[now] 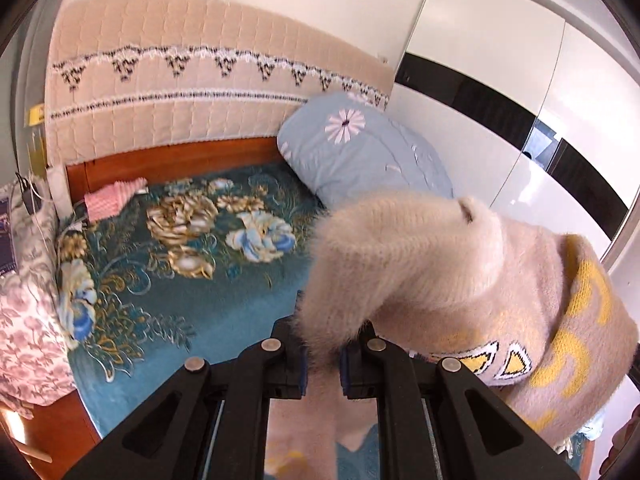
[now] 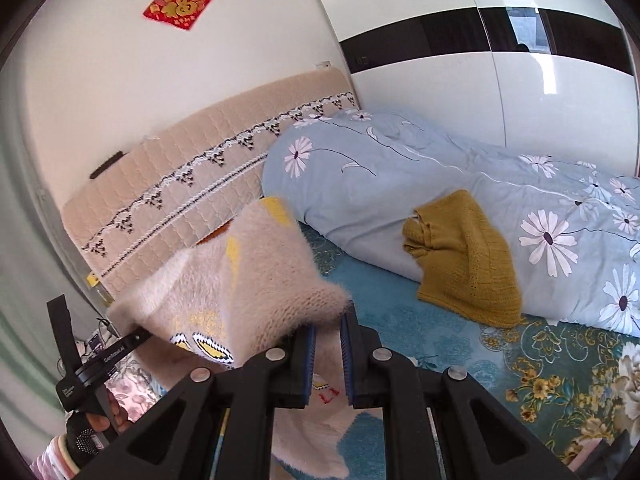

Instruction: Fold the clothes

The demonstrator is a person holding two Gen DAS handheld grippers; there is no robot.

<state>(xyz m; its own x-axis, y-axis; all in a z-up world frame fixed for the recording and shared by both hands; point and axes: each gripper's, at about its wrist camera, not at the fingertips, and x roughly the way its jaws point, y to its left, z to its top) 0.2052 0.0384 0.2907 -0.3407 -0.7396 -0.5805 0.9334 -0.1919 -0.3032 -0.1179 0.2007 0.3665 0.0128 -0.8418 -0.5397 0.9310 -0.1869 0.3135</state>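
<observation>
Holding the fuzzy beige sweater (image 1: 440, 264) up over the teal floral bedspread (image 1: 180, 264), I have my left gripper (image 1: 323, 364) and right gripper (image 2: 328, 360) both pinched narrowly on its edge.

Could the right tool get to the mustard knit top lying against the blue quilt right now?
Probably not yet. The right tool is shut on the fuzzy beige sweater, also held by the left tool. The path over the bedspread to the mustard knit top looks unobstructed.
</observation>
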